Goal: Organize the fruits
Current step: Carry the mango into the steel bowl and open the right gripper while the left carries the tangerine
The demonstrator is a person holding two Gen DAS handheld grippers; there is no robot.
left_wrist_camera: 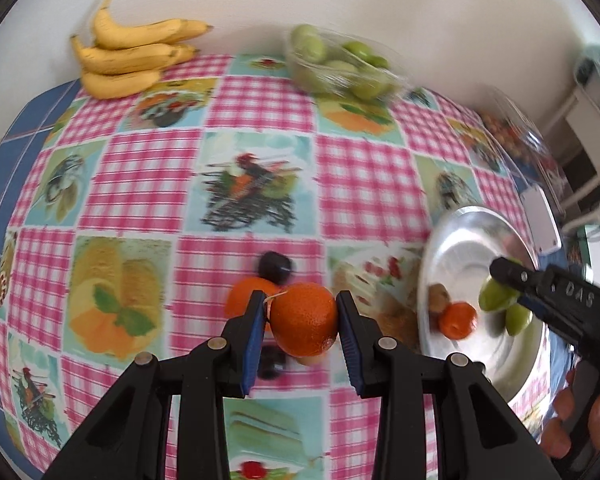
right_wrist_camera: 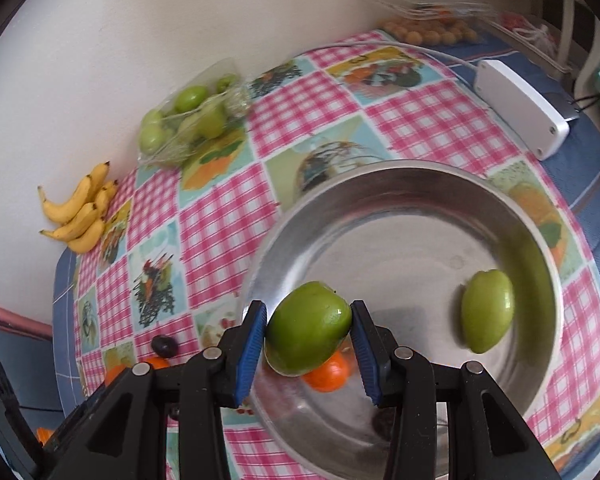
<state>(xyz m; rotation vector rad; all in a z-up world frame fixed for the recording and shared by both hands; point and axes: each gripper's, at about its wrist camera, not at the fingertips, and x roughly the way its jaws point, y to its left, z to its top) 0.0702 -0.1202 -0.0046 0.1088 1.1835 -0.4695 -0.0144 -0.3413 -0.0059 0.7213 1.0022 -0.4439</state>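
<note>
Left gripper [left_wrist_camera: 298,308] clenched on an orange [left_wrist_camera: 305,318], pads on both flanks, carried above the checked tablecloth [left_wrist_camera: 260,112], not yet over the metal bowl [right_wrist_camera: 412,176]. Right gripper [right_wrist_camera: 309,330] clenched on a green fruit [right_wrist_camera: 309,328], held over the bowl's near-left part. Judged step: both fruits on their way into the bowl. To do it well: lower the green fruit close to the bowl floor before letting go, aiming for the bare middle so it does not knock the fruit below; clear that hand out sideways before the left brings the orange across, since the two grippers would crowd the same rim. Count in bowl: one green fruit [right_wrist_camera: 487,312] lying loose, one orange [right_wrist_camera: 327,374] under the held fruit, one brownish item [left_wrist_camera: 439,297], too blurred to name. On the cloth: one more orange [left_wrist_camera: 240,300], two dark round fruits as far as the blur allows, a bunch of bananas [left_wrist_camera: 132,52] (four or so), one packet of green fruit [right_wrist_camera: 188,120] by the wall.
</note>
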